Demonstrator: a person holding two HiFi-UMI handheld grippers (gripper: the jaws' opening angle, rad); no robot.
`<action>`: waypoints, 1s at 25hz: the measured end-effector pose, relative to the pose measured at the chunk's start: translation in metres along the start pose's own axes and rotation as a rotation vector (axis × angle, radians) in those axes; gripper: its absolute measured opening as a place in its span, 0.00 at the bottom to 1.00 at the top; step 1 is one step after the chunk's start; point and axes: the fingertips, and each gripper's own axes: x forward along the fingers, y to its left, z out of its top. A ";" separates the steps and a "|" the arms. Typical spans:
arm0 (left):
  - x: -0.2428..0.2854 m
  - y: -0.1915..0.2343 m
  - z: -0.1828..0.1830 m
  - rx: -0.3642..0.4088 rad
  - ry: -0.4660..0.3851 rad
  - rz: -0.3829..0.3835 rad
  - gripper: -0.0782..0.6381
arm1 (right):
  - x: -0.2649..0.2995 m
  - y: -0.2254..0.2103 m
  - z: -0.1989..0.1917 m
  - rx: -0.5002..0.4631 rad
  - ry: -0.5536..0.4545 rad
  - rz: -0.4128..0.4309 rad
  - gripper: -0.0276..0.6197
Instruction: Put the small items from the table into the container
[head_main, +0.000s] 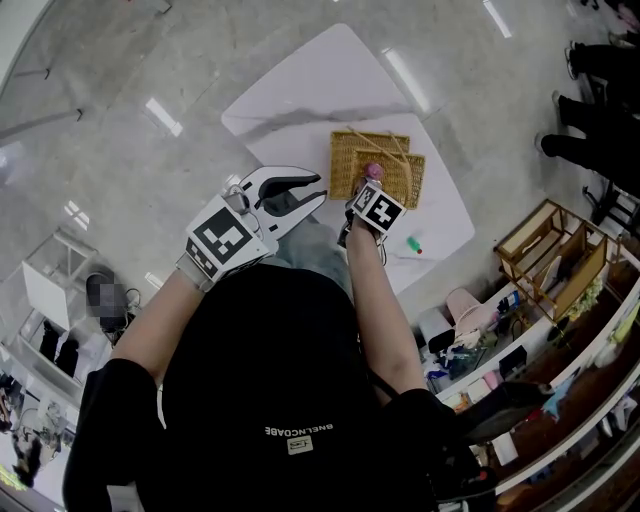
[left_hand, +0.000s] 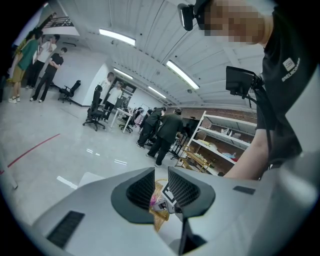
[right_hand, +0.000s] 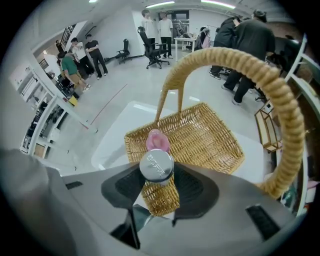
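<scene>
A wicker basket (head_main: 350, 150) with a tall arched handle (right_hand: 280, 100) stands on the white table (head_main: 310, 90). My right gripper (head_main: 370, 182) points steeply down over the basket's near edge. It is shut on a small pink item with a round silver cap (right_hand: 156, 165), which hangs above the basket's woven floor (right_hand: 210, 135). My left gripper (head_main: 305, 192) hovers at the table's near edge, left of the basket, open with nothing between its pads (left_hand: 142, 190). A small green and white item (head_main: 413, 244) lies on the table to the right of my right hand.
A wooden rack (head_main: 550, 255) and cluttered shelves (head_main: 480, 340) stand to the right of the table. People (head_main: 600, 100) stand at the far right. Around the table is bare grey floor (head_main: 120, 150).
</scene>
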 end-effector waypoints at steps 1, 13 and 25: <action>0.000 0.001 0.000 0.000 0.001 -0.001 0.20 | 0.000 0.000 0.000 0.000 -0.004 0.001 0.32; 0.004 0.003 0.003 0.007 0.010 -0.024 0.20 | 0.000 0.007 0.002 -0.002 -0.006 0.028 0.35; 0.004 -0.015 0.000 0.028 0.013 -0.052 0.20 | -0.012 0.013 -0.007 0.018 -0.012 0.073 0.45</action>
